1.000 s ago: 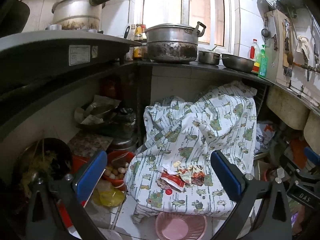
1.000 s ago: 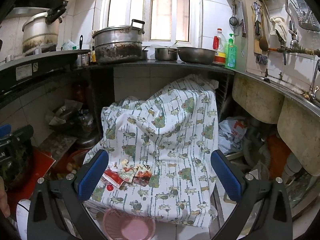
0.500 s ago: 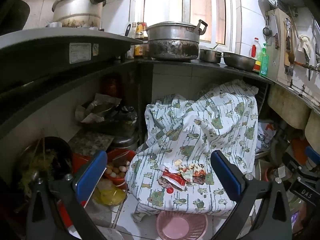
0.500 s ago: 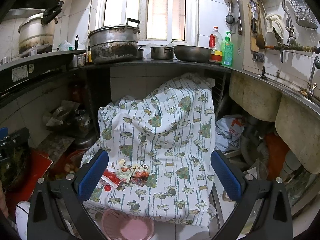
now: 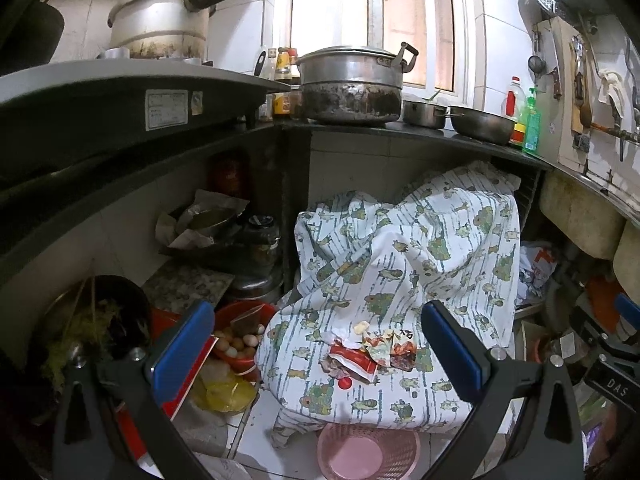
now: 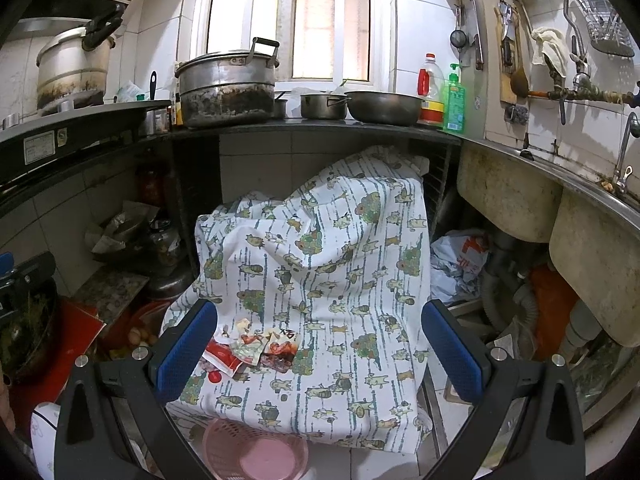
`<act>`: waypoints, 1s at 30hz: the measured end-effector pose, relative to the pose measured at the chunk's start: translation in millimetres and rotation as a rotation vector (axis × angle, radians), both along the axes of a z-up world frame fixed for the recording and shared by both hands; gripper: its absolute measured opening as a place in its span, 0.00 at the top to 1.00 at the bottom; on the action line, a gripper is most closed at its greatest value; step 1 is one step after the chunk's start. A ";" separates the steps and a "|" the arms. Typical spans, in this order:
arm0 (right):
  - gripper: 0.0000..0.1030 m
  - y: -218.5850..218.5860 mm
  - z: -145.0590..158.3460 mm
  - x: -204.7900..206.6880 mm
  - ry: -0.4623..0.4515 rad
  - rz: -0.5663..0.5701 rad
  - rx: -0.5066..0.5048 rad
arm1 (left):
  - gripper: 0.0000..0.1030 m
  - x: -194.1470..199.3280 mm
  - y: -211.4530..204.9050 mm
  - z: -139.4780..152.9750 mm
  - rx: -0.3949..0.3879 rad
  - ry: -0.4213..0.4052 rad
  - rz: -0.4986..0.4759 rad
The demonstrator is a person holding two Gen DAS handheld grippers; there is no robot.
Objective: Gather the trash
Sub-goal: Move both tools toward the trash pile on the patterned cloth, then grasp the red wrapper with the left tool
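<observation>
a: cramped kitchen, printed cloth (image 5: 400,280) draped under the counter. where's the trash?
b: wrappers (image 5: 366,354) lie on the cloth, above the pink basket (image 5: 368,454).
a: grippers?
b: left gripper (image 5: 318,354) and right gripper (image 6: 318,354) both spread wide, empty. descend straight, pinch only wrappers, not cloth.

Daylight is being let in by the window (image 6: 304,20) above the counter (image 6: 320,126); white tiled walls (image 6: 416,12) are being lit.
</observation>
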State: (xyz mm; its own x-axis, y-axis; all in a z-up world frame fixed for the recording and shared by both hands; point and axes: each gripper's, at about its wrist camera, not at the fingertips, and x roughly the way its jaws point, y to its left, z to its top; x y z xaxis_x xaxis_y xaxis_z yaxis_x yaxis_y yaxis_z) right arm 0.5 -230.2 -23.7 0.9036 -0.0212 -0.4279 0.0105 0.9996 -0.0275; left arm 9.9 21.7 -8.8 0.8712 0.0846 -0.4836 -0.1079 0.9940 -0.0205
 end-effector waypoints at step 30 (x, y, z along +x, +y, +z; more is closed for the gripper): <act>0.00 3.5 5.5 -15.5 -0.088 0.009 0.021 | 0.00 -12.4 -1.4 6.8 0.008 -0.094 -0.055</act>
State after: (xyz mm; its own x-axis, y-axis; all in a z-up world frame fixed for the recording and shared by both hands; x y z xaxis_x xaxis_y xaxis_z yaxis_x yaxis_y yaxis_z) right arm -15.0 -226.7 -18.3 0.9378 -0.0054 -0.3472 0.0034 1.0000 -0.0063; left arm -2.6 20.2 -2.1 0.9163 0.0390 -0.3986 -0.0512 0.9985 -0.0199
